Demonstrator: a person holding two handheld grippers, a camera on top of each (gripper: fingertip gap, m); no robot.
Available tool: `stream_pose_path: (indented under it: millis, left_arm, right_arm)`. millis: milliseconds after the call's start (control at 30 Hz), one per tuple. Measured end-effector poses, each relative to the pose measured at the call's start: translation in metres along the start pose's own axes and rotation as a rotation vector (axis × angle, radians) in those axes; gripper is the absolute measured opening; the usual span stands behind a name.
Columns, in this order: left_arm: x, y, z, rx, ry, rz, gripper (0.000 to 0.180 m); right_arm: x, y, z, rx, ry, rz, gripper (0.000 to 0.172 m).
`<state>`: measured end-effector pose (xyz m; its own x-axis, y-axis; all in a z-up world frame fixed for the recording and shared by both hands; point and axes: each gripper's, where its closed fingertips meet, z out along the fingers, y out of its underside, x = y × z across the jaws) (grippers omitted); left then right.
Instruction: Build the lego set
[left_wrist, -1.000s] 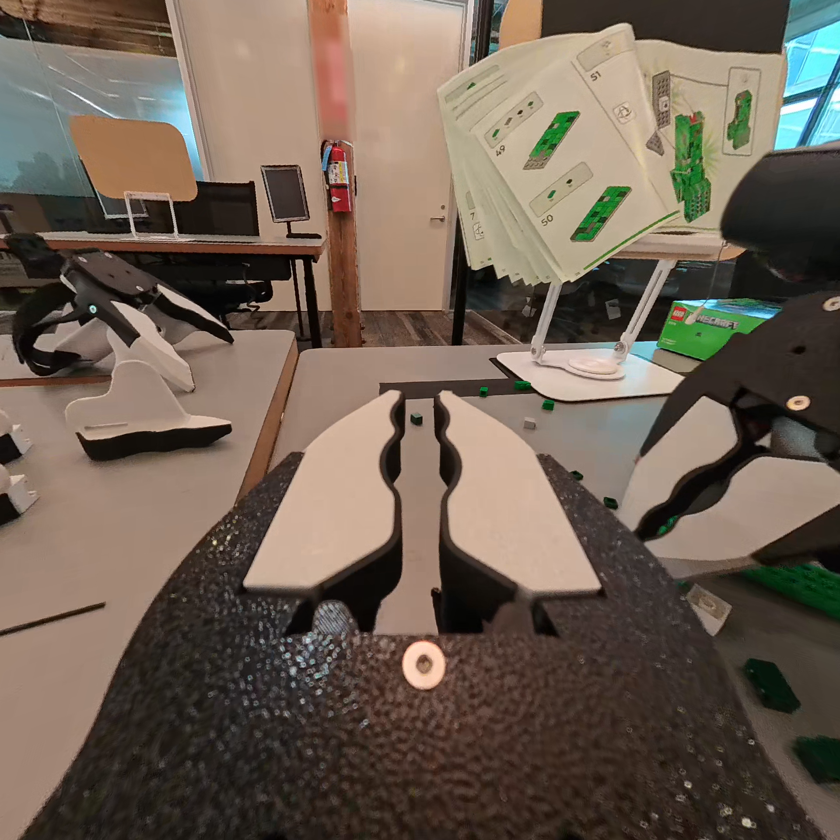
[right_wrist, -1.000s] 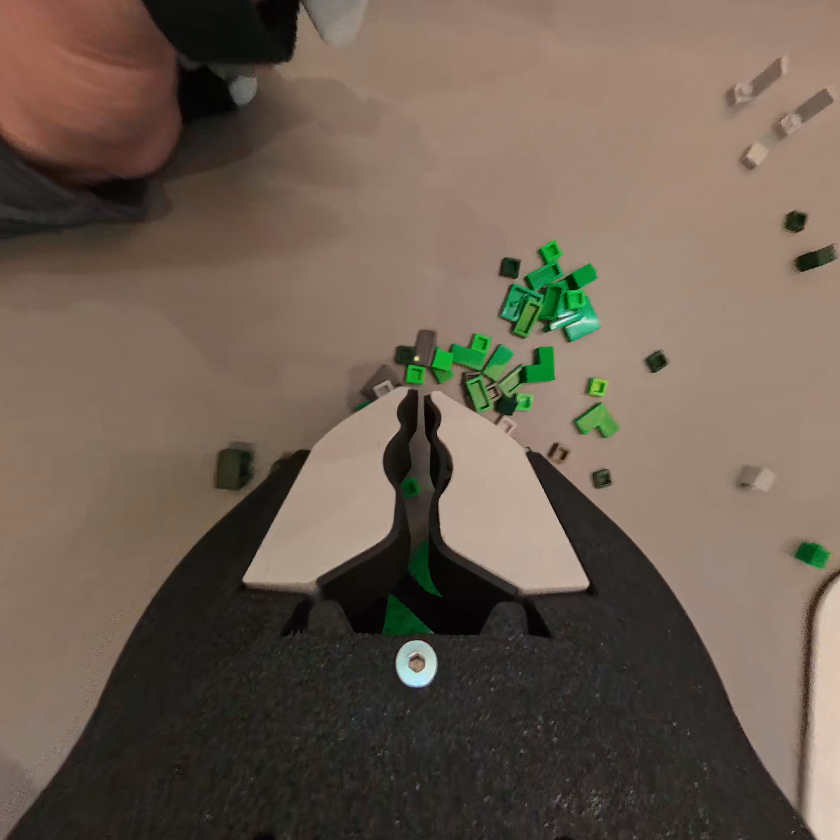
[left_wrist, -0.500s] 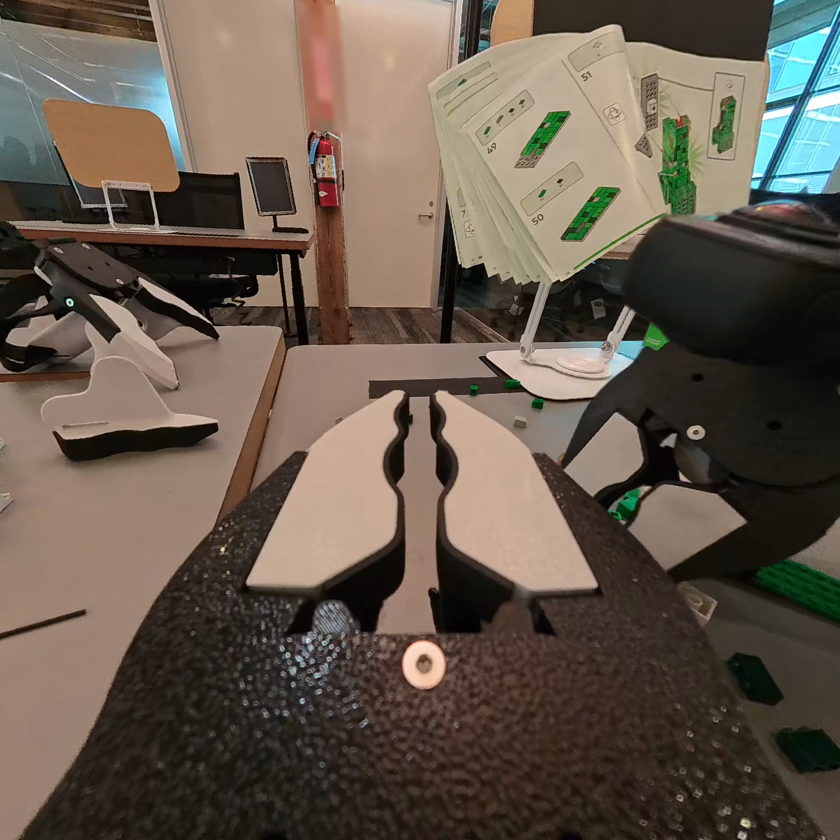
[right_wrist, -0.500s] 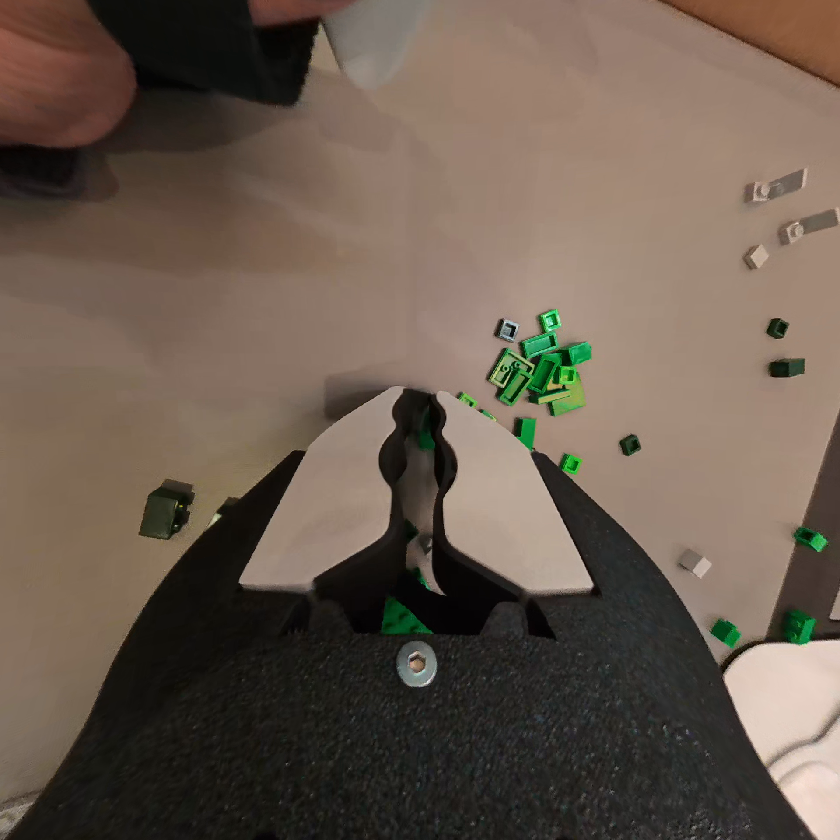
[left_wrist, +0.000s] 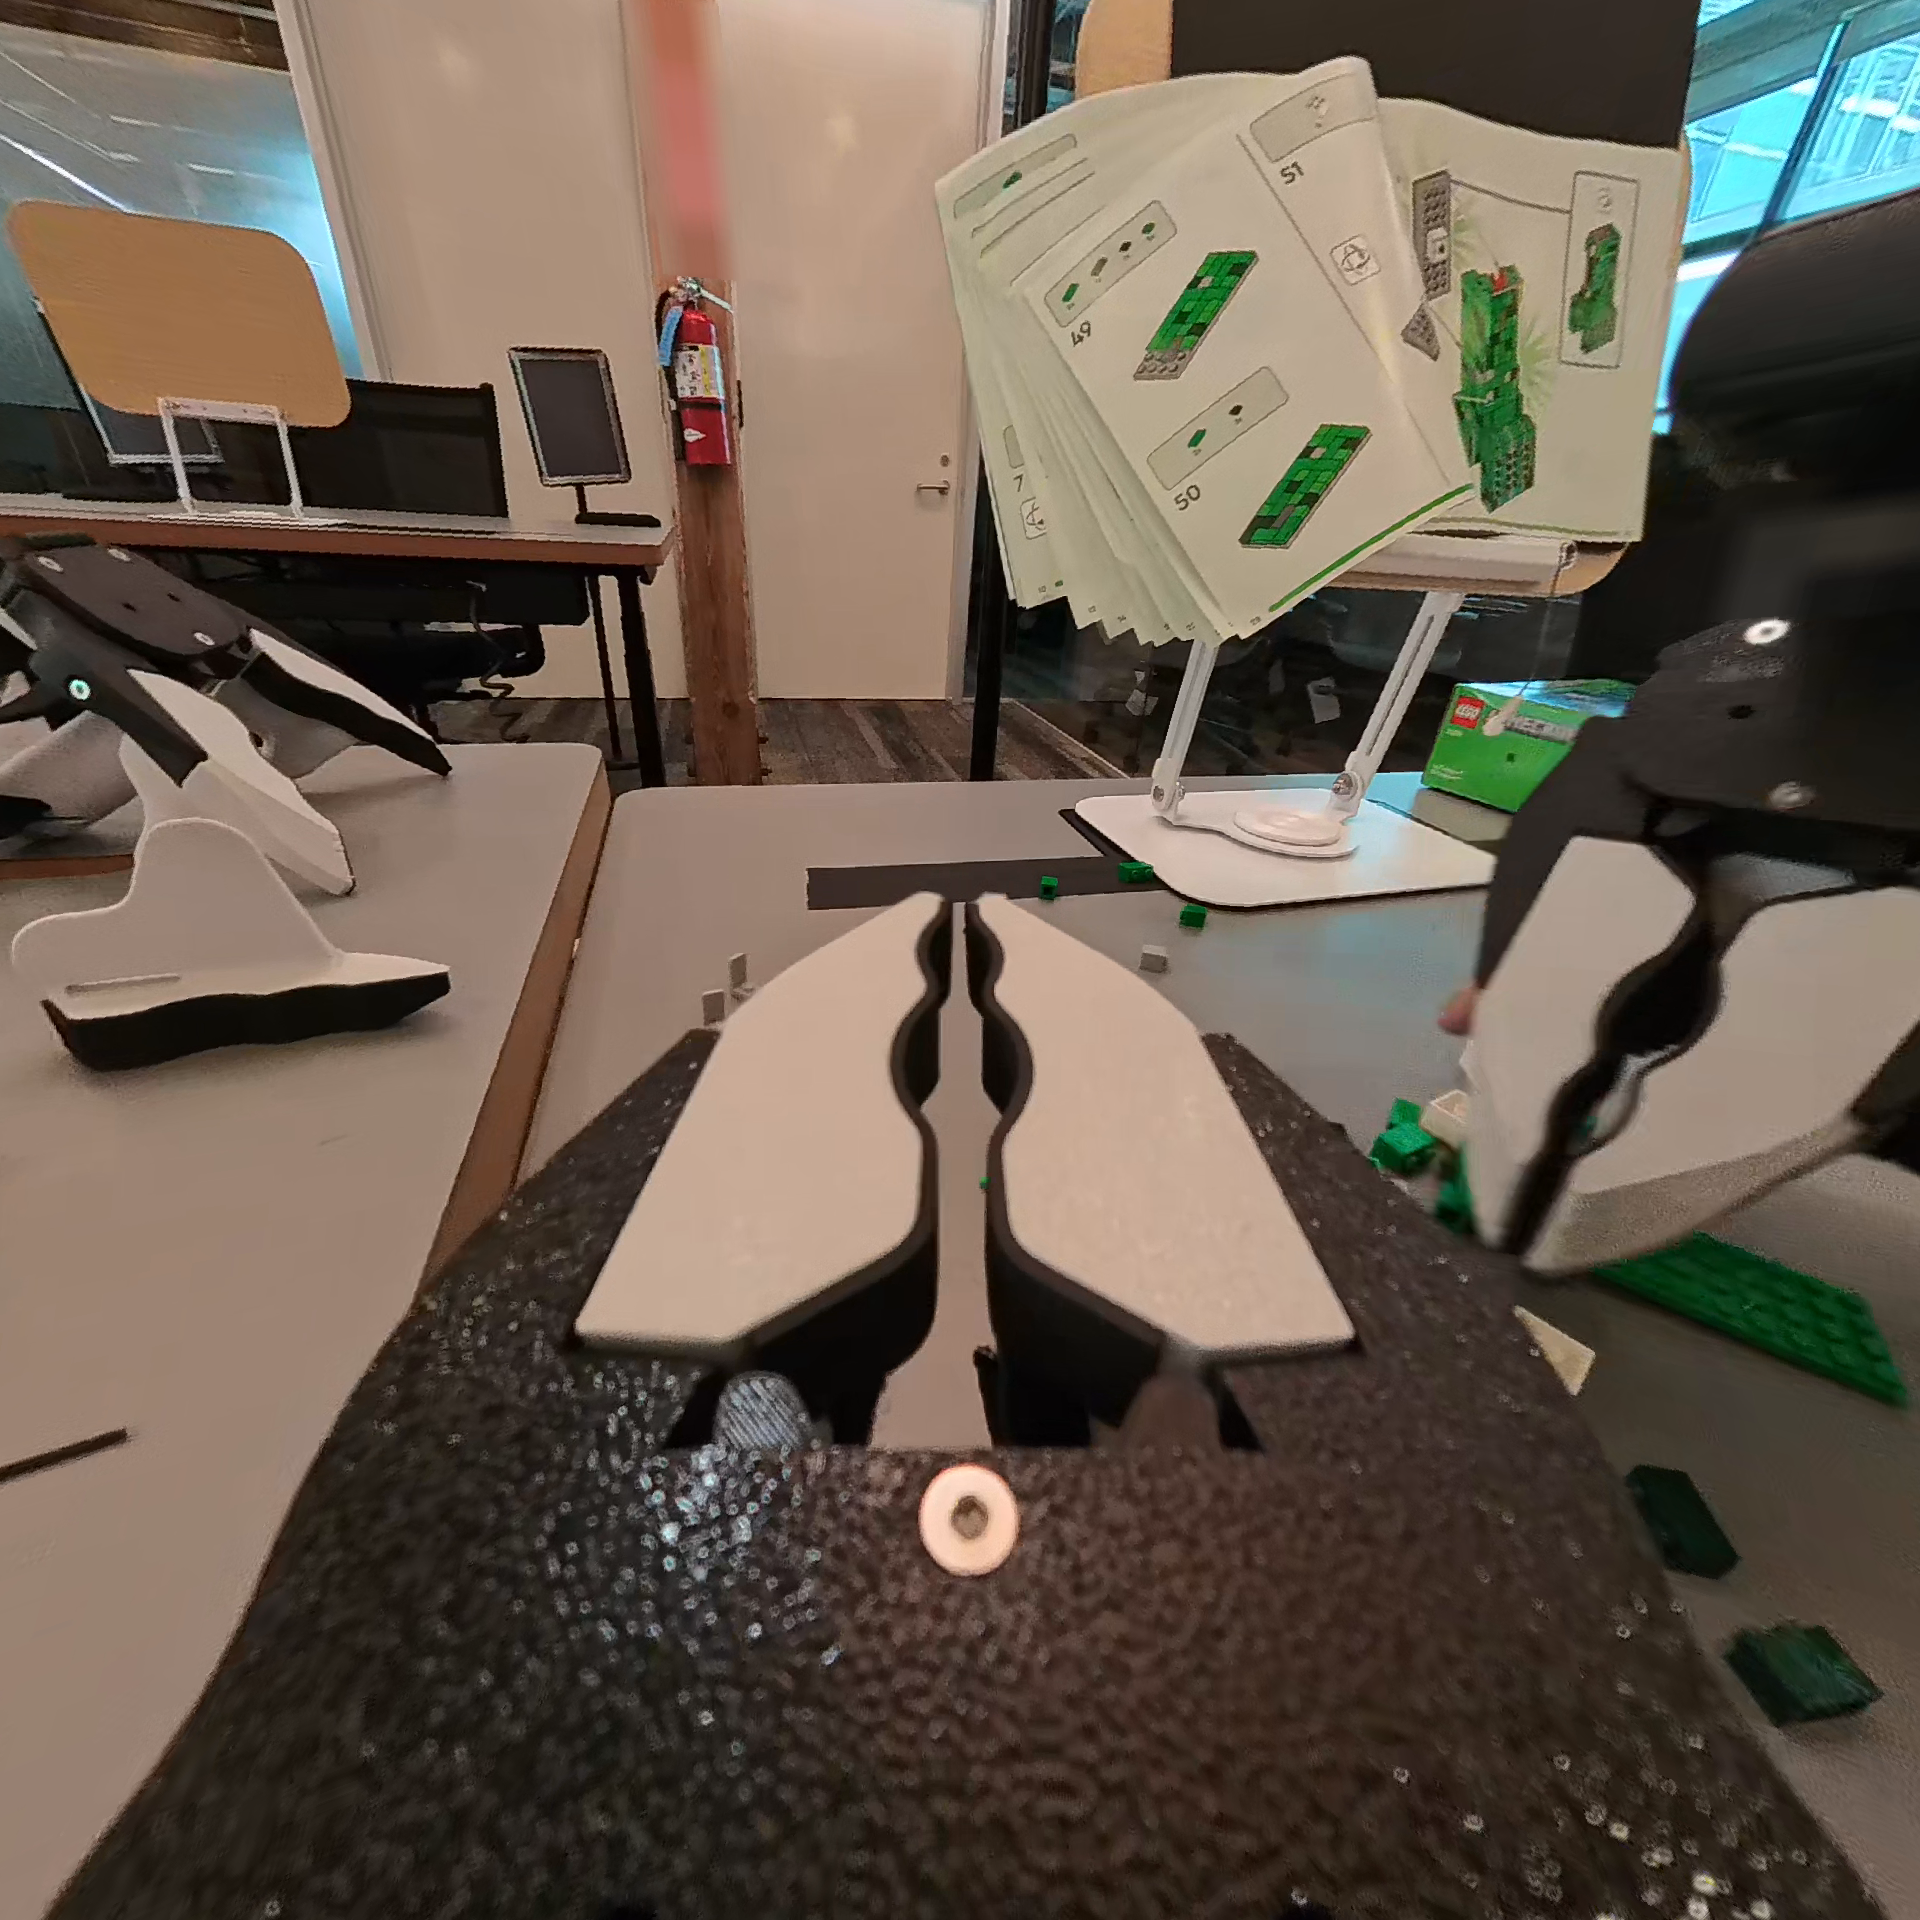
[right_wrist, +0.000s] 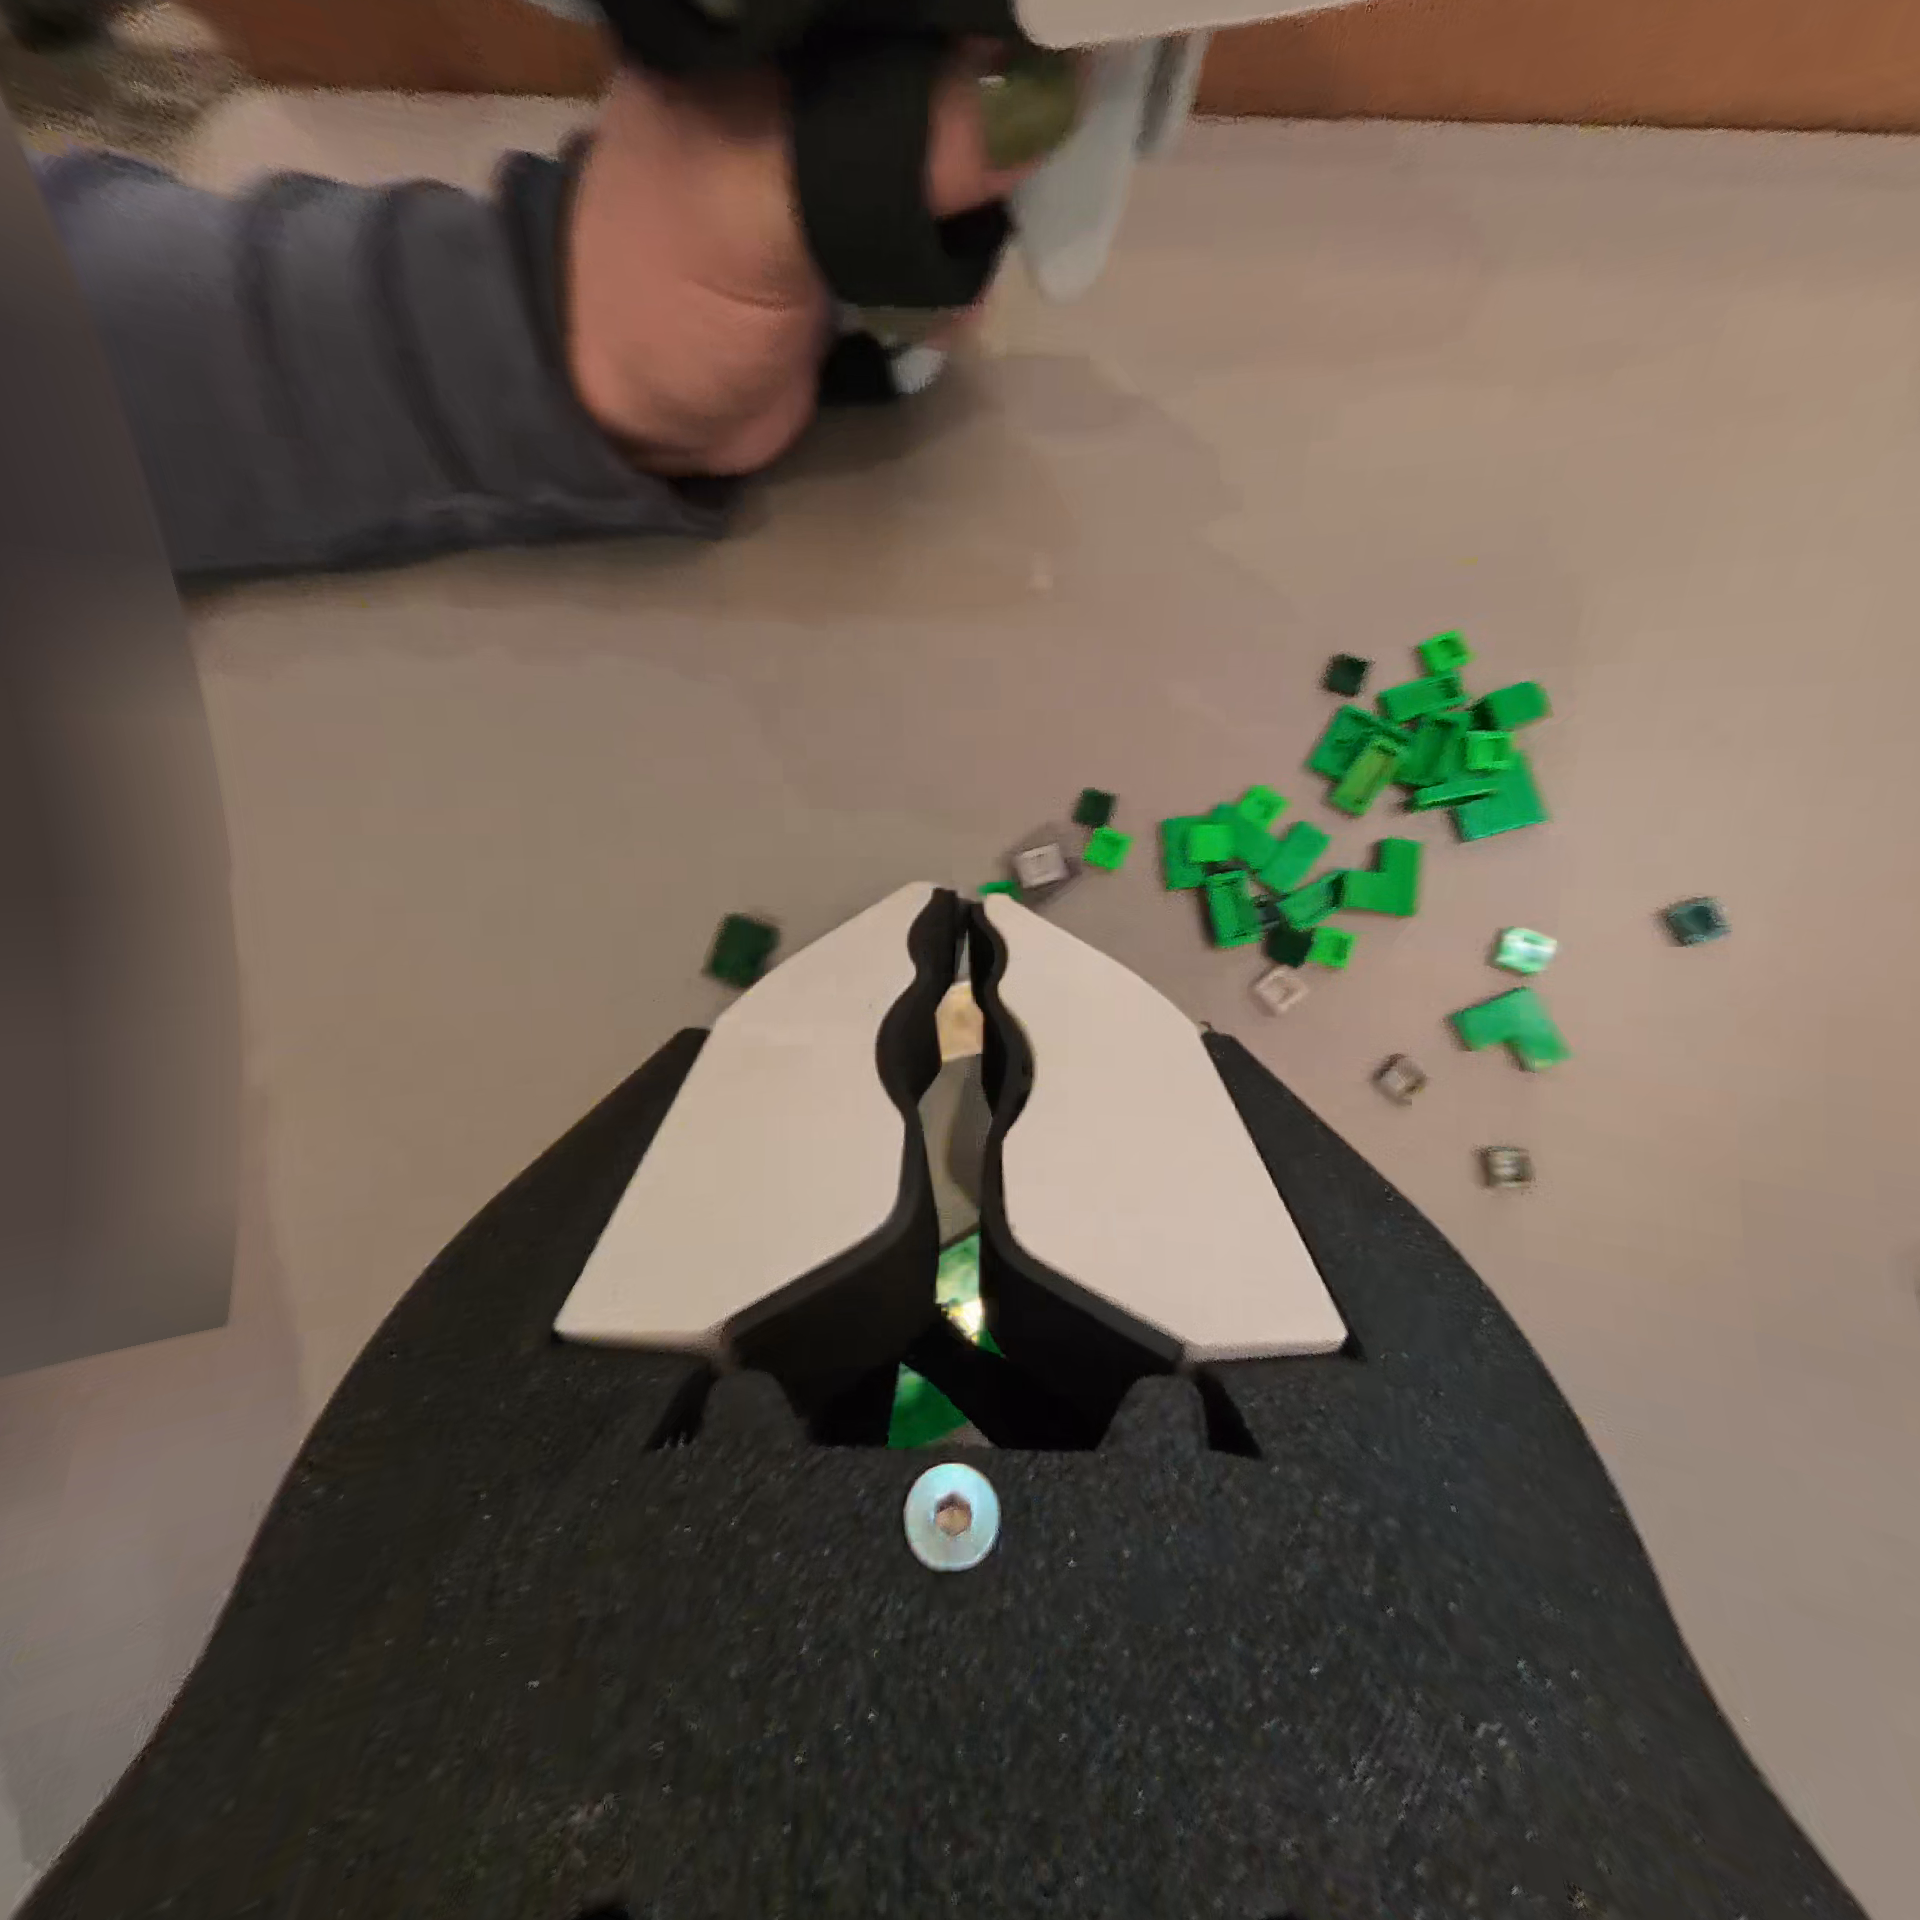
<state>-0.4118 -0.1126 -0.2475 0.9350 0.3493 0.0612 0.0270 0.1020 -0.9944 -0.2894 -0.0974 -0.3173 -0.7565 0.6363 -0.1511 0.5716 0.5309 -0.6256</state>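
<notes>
My left gripper (left_wrist: 958, 904) is shut and holds nothing. It hovers level over the grey table (left_wrist: 727, 852). My right gripper (right_wrist: 966, 902) is shut, tips together, pointing down at the table just left of a scatter of small green pieces (right_wrist: 1382, 810). A grey piece (right_wrist: 1039, 862) and a dark green piece (right_wrist: 740, 948) lie beside its tips. A pale patch shows in the slot behind the tips; I cannot tell what it is. In the left wrist view the right gripper (left_wrist: 1522, 1242) stands over green pieces (left_wrist: 1403, 1138) and a green baseplate (left_wrist: 1766, 1320).
An open instruction booklet (left_wrist: 1226, 343) sits on a white stand (left_wrist: 1288, 842) at the back, with a green box (left_wrist: 1496, 743) beside it. Spare grippers (left_wrist: 208, 727) rest on the left table. Dark green bricks (left_wrist: 1678, 1522) lie at the right. A person's hand (right_wrist: 696, 332) grips the left gripper's handle.
My left fingers closed from a slight gap to shut. My right fingers opened among the green pieces and shut again. The right gripper then moved left of the pile.
</notes>
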Motion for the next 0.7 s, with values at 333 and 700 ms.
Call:
stream_pose_path:
  millis: [333,700]
  left_arm:
    - [0.050,-0.002,0.003,0.008,0.220,0.104,0.001]
    - [0.204,0.024,-0.024,-0.069,0.734,0.397,0.005]
  right_arm:
    - [-0.103,0.101,-0.056,-0.135,-0.171,0.072,0.002]
    - [-0.111,0.153,-0.063,-0.249,0.006,0.058,0.002]
